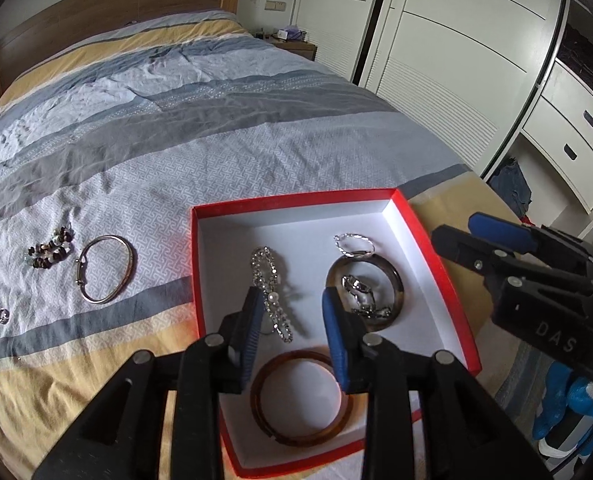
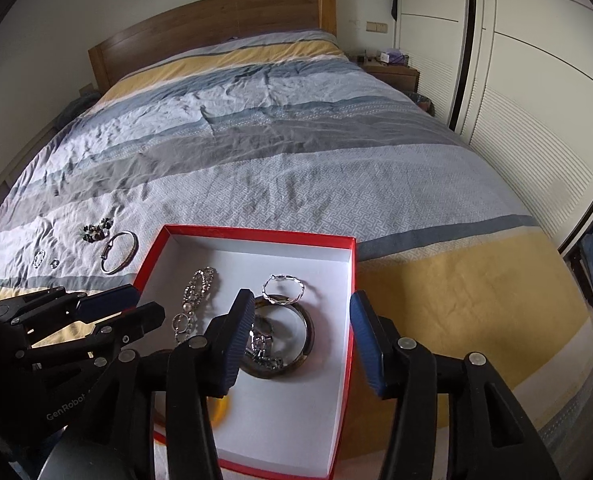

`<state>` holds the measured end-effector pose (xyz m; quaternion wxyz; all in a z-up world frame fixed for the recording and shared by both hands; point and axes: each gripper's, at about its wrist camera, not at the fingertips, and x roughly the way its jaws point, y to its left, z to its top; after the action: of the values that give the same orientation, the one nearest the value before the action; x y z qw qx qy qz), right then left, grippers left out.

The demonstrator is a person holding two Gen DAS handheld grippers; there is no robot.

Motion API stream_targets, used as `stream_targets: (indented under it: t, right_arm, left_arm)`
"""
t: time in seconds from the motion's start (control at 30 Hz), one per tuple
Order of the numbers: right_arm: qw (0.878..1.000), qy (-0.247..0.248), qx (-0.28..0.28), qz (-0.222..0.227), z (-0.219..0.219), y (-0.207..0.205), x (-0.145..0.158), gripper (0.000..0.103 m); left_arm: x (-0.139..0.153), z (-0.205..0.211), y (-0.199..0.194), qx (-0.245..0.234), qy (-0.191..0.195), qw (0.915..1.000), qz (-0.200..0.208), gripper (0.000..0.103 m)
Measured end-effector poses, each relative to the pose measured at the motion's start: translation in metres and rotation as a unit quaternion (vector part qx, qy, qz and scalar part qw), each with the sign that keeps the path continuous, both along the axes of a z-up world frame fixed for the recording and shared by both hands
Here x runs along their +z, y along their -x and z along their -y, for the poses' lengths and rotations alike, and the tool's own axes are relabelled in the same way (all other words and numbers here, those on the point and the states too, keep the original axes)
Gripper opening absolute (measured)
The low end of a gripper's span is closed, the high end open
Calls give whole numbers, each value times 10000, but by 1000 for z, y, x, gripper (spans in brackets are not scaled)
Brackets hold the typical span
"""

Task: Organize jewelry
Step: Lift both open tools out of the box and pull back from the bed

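Left wrist view: your left gripper (image 1: 292, 312) and right gripper (image 2: 302, 324) hang over the red box (image 1: 428, 248), jaws apart, nothing held.

Red box (image 1: 424, 236), white inside; blue-grey-yellow striped bedspread (image 1: 216, 128).

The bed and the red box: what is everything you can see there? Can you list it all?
Red box: one, red outside and white inside, on the bed.
Brown bangles: two, amber-brown, inside the box.
Rhinestone chain: one, silver, inside the box.
Twisted hoop: one, silver, inside the box.
Metal clasp piece: one, silver, lying within the far brown bangle.
Silver bangle: one, on the bedspread.
Beaded bracelet: one, dark and pale beads, beside the silver bangle.
Small silver pieces: two, on the bedspread.
Bedspread: one, grey, blue and yellow stripes.
Headboard: one, wooden.
Wardrobe: white.
Left hand-held gripper: open, empty.
Right hand-held gripper: open, empty.
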<state>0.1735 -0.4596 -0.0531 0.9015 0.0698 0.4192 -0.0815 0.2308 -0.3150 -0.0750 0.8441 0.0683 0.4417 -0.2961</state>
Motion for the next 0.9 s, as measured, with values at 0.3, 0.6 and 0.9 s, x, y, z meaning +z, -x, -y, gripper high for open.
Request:
stream_targets:
  t: [0.3,0.6,0.9]
  right_arm:
    - [9998,29,21,220,-24,44,30,65]
    - [9992,93,23,393,-43,84,55,67]
    - [9981,181,3,593,-52,120,76,69]
  left_arm:
    - [27,-35,34,163,-55,9994,298,29]
    - [50,-63,66,201,35,9986,479,29]
    - [69,-72,94,34,7,9978,663,32]
